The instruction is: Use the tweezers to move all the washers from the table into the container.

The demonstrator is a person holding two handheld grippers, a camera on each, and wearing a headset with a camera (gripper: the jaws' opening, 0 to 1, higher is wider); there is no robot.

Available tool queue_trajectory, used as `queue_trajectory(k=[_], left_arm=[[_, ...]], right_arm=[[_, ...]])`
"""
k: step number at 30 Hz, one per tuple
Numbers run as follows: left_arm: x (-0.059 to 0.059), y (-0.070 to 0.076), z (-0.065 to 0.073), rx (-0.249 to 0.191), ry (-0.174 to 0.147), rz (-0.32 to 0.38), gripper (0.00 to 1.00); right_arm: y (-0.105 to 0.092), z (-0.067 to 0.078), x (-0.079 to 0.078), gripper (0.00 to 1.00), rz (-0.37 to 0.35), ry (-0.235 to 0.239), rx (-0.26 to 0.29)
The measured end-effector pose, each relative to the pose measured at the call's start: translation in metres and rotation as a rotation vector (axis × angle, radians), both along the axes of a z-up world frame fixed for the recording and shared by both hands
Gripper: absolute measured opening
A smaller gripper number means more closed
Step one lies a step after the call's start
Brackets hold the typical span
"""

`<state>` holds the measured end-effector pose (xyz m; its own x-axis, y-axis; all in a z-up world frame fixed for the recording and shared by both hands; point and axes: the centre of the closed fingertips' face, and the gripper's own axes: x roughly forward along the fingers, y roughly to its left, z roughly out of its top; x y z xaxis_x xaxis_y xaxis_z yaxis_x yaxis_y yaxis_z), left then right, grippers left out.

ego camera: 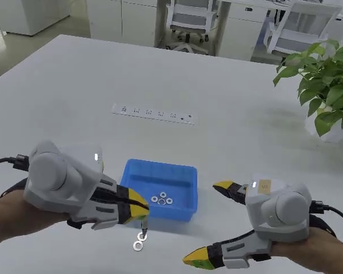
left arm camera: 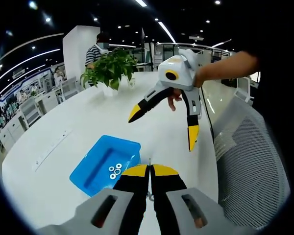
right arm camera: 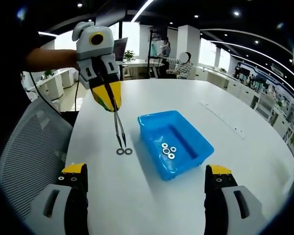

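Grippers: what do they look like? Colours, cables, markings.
Both match: left gripper and right gripper have rounded pale grey housings and black tapered jaws with yellow tips. A black cable trails from the left, another from the right. Small white light on top of each; the right also has a tan label.

Bright, even light falls on my work from ceiling strips overhead. The white table carries a soft sheen, and the blue container throws only a faint shadow. My 2 gripper views bend strongly toward their edges, and the far office looks soft.
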<state>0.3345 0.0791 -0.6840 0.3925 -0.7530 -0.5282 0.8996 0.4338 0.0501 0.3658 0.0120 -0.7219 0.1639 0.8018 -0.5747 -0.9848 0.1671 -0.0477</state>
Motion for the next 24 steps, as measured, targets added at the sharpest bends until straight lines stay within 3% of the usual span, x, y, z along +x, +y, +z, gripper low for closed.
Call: queue_trajectory(k=[12, 24], left_arm=[[-0.013, -0.003, -0.012, 0.021, 0.025, -0.009, 0.05], [-0.013, -0.004, -0.014, 0.012, 0.028, -0.001, 0.05]], right_arm=[[-0.001, -0.005, -0.006, 1.00, 0.000, 0.009, -0.010], [-0.002, -0.007, -0.008, 1.00, 0.006, 0.011, -0.018]])
